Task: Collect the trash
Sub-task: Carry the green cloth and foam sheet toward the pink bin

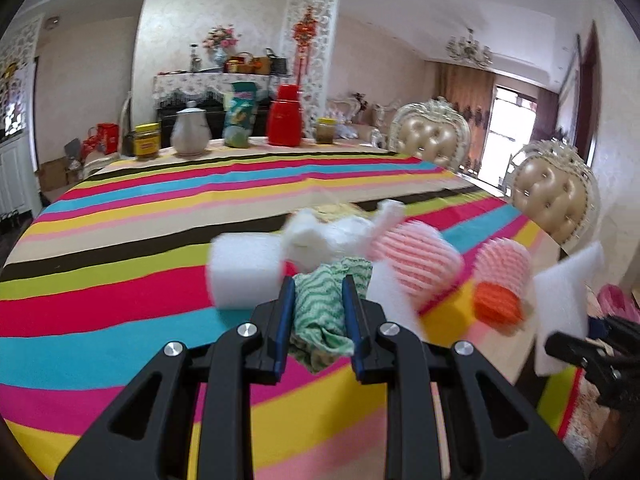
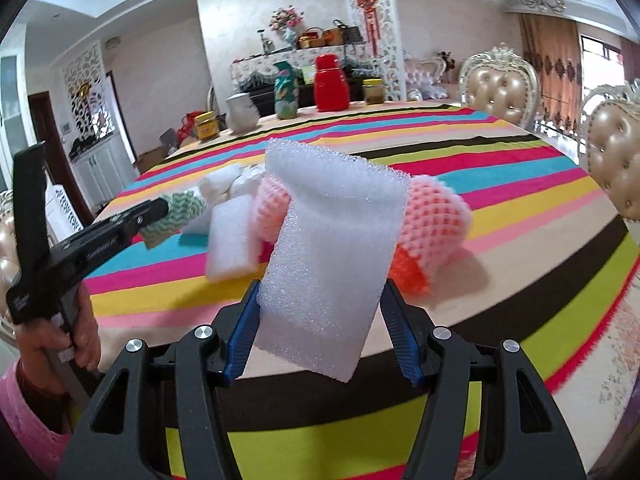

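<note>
Left gripper (image 1: 318,300) clamped on crumpled green-and-white wavy-patterned cloth (image 1: 320,312); right gripper (image 2: 320,320) clamped on white rectangular foam sheet (image 2: 332,248), above striped table's (image 2: 520,184) near edge.

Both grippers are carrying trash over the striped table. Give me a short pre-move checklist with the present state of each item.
1. Left gripper jaws shut on the green patterned cloth: ok.
2. Right gripper jaws shut on the white foam sheet: ok.
3. Foam sheet seated squarely: not ok, it sits tilted between the jaws.
4. Trash left on the tablecloth, such as the pink foam net and orange net: not ok, still to collect.
5. Bin or bag to drop into: cannot tell, none in view.
</note>
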The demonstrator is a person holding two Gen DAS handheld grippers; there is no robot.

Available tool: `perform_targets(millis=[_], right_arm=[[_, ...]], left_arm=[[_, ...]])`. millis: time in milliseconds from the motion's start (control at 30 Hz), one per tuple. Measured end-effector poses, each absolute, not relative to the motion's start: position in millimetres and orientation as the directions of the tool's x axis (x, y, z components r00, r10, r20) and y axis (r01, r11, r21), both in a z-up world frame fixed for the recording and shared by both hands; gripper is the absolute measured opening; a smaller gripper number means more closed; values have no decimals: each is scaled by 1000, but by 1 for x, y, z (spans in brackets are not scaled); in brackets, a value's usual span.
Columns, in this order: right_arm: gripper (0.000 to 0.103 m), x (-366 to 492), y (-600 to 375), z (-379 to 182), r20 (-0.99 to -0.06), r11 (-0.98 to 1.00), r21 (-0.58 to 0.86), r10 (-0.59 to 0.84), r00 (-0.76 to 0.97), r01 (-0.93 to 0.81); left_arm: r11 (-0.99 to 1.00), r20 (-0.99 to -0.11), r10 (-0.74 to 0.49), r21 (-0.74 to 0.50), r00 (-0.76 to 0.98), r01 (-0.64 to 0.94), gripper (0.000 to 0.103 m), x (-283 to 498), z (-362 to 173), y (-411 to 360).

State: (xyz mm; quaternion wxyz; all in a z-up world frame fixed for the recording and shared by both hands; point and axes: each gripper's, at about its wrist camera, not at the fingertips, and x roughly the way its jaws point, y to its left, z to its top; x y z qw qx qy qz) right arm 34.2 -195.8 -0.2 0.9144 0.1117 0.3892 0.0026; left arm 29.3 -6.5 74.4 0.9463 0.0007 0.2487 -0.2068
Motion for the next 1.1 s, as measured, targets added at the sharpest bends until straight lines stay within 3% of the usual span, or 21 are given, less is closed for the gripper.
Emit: perform_targets(millis=[667,1100], right_arm=[[57,-18,-310,-10,-699,927,232,-53,714,295],[57,-74,-392,-7,-688,854,119,-298,662,507]], left_arm=[[761,-495,-578,-41,648,648,23,-21,79,-150],[550,-537,-720,-57,438,833,23,-58,64,-281]])
